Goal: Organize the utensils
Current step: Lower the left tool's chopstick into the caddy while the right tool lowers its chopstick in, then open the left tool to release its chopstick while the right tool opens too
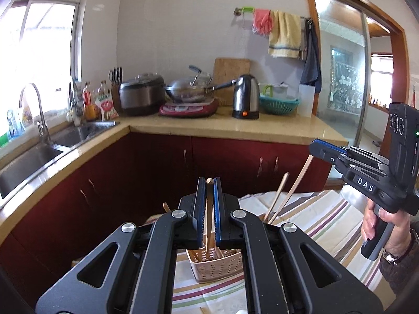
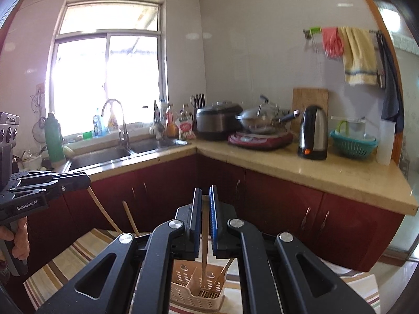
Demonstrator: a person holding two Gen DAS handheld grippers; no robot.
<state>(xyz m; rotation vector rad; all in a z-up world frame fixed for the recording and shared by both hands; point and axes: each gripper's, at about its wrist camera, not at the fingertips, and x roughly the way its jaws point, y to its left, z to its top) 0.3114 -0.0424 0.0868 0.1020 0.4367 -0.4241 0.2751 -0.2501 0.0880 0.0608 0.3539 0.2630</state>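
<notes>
Both grippers are clamped on chopsticks: left gripper (image 1: pixel 208 183) pinches a wooden chopstick (image 1: pixel 208 209), right gripper (image 2: pixel 205 192) pinches another chopstick (image 2: pixel 205 235). Each hangs over the beige slotted utensil basket (image 2: pixel 193 285) on the striped tablecloth (image 1: pixel 327 217). Looks like more chopsticks (image 1: pixel 277 196) stand in a holder nearby, hard to tell.

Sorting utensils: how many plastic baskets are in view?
2: beige basket on the striped tablecloth; teal basket on the counter beside the kettle. More may be hidden.
</notes>
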